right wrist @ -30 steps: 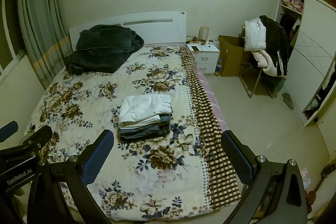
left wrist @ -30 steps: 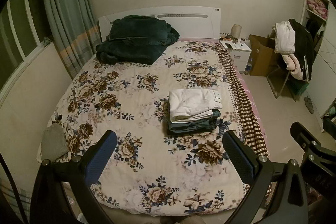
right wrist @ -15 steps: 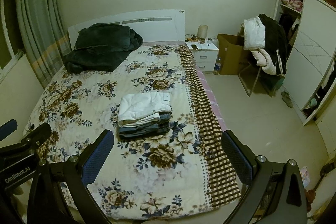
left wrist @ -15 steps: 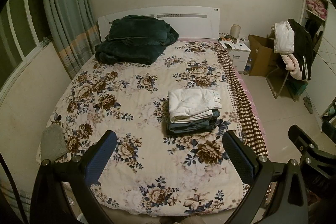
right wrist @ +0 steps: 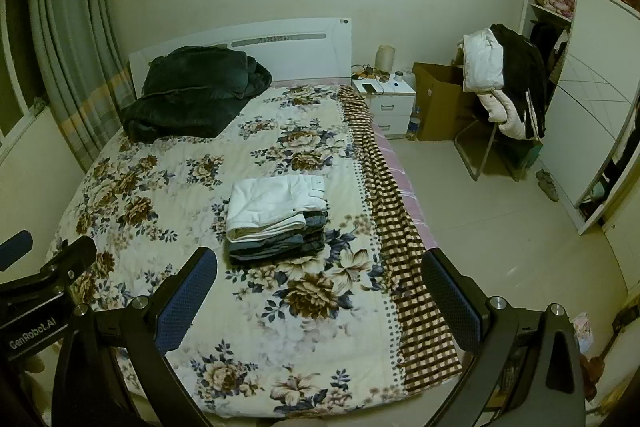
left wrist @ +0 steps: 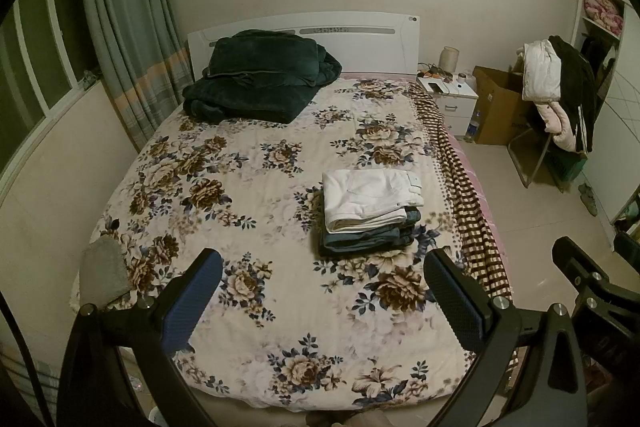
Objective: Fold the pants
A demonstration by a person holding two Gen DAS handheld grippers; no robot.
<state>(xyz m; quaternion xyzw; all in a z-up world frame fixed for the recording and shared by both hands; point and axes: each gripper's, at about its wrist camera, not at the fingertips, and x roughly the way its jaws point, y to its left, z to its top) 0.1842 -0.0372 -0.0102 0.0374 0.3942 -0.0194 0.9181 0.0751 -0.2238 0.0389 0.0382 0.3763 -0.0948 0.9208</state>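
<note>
Left wrist view: your pants sit folded and stacked mid-bed; both grippers' jaws hang apart, empty, near the foot.

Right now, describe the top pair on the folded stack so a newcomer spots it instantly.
Start at the floral bedspread. On its right half, near the checkered border, sits the stack of folded pants. The top pair, the white pants, is the only pale one; those beneath are dark denim.

Folded pants stack on bed, right of centre; blanket behind at headboard; nightstand right of bed.
</note>
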